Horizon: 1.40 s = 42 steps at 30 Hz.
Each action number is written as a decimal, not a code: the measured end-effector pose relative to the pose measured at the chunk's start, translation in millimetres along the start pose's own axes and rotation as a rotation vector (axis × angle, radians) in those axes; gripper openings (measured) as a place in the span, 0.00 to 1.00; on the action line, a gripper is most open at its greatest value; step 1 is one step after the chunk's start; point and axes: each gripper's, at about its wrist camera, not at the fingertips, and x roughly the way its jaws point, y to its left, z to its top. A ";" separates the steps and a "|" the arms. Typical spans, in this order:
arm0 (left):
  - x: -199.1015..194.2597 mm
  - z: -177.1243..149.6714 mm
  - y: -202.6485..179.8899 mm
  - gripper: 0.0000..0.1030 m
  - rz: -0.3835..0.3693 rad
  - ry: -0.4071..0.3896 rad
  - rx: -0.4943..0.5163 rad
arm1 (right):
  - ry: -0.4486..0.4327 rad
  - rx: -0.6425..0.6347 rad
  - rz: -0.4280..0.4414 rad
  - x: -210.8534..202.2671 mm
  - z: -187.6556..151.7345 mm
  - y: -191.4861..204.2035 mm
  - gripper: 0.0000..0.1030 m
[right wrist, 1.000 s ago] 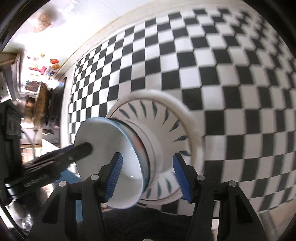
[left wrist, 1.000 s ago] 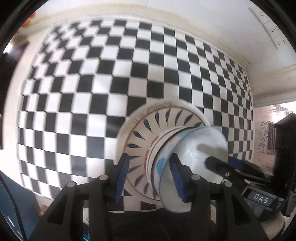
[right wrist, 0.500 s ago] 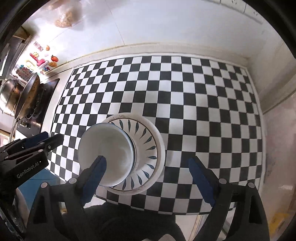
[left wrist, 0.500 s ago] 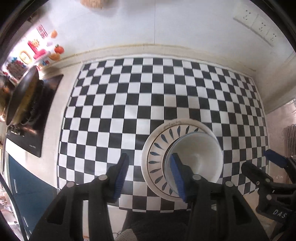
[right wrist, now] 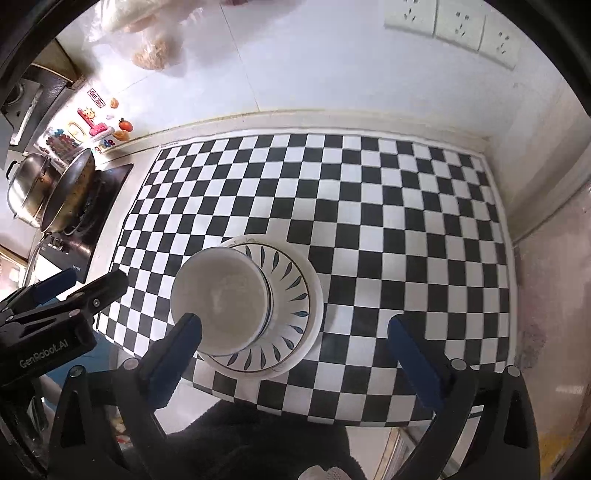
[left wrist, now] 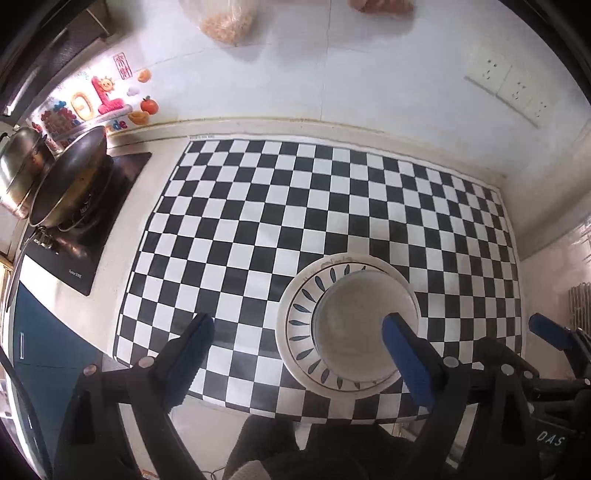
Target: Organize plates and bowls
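A white bowl (left wrist: 354, 325) stands upright in a white plate (left wrist: 299, 314) with blue leaf marks, near the front edge of a checkered mat (left wrist: 295, 203). My left gripper (left wrist: 298, 328) hangs high above them, its jaws opening, and nothing is held between them. My right gripper (right wrist: 294, 326) is also well above the bowl (right wrist: 221, 295) and plate (right wrist: 291, 295), its jaws still opening wide and empty. Each gripper shows in the other's view: the right gripper (left wrist: 546, 332) beside the plate's right, the left gripper (right wrist: 74, 284) at the plate's left.
A black hob (left wrist: 85, 229) with a wok (left wrist: 70, 177) and a steel pot (left wrist: 18, 166) sits left of the mat (right wrist: 369, 203). Wall sockets (right wrist: 458, 26) and hanging bags (left wrist: 225, 18) are behind. A person's dark clothing (left wrist: 295, 443) fills the bottom, at the counter's front edge.
Both grippers let go of the bowl, opened wide and rose. The bowl now stands upright in the plate instead of tilted, and more of the counter and wall shows.
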 end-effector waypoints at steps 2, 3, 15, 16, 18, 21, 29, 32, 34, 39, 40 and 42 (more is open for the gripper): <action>-12.5 -5.3 3.0 0.90 -0.007 -0.026 0.012 | -0.033 0.010 -0.014 -14.5 -7.8 3.3 0.99; -20.3 -9.1 5.2 0.90 -0.016 -0.042 0.024 | -0.048 0.020 -0.017 -22.5 -12.2 5.9 0.99; -106.4 -64.9 51.4 0.95 -0.052 -0.205 0.145 | -0.248 0.139 -0.126 -122.5 -101.8 67.3 1.00; -114.6 -70.2 57.0 0.95 -0.060 -0.219 0.152 | -0.267 0.147 -0.133 -131.7 -109.4 72.9 1.00; -128.5 -78.9 65.6 0.95 -0.069 -0.240 0.159 | -0.299 0.156 -0.152 -148.9 -121.5 84.1 1.00; -147.3 -88.3 74.6 0.95 -0.073 -0.261 0.173 | -0.343 0.165 -0.179 -174.9 -136.5 97.7 1.00; -191.4 -117.8 81.4 0.95 -0.069 -0.321 0.173 | -0.427 0.154 -0.201 -228.9 -173.5 118.9 1.00; -205.8 -132.6 80.9 0.95 -0.057 -0.338 0.155 | -0.437 0.149 -0.180 -238.3 -186.3 116.7 1.00; -215.9 -144.1 78.2 0.95 -0.034 -0.358 0.139 | -0.438 0.146 -0.161 -244.0 -195.9 112.2 1.00; -234.7 -169.6 70.3 0.95 -0.005 -0.375 0.095 | -0.446 0.113 -0.143 -261.2 -216.0 100.5 1.00; -237.5 -175.3 68.3 0.95 0.001 -0.374 0.088 | -0.446 0.107 -0.144 -264.0 -218.1 98.8 1.00; -244.0 -185.3 65.3 0.95 0.014 -0.381 0.073 | -0.452 0.093 -0.137 -271.9 -224.8 95.8 1.00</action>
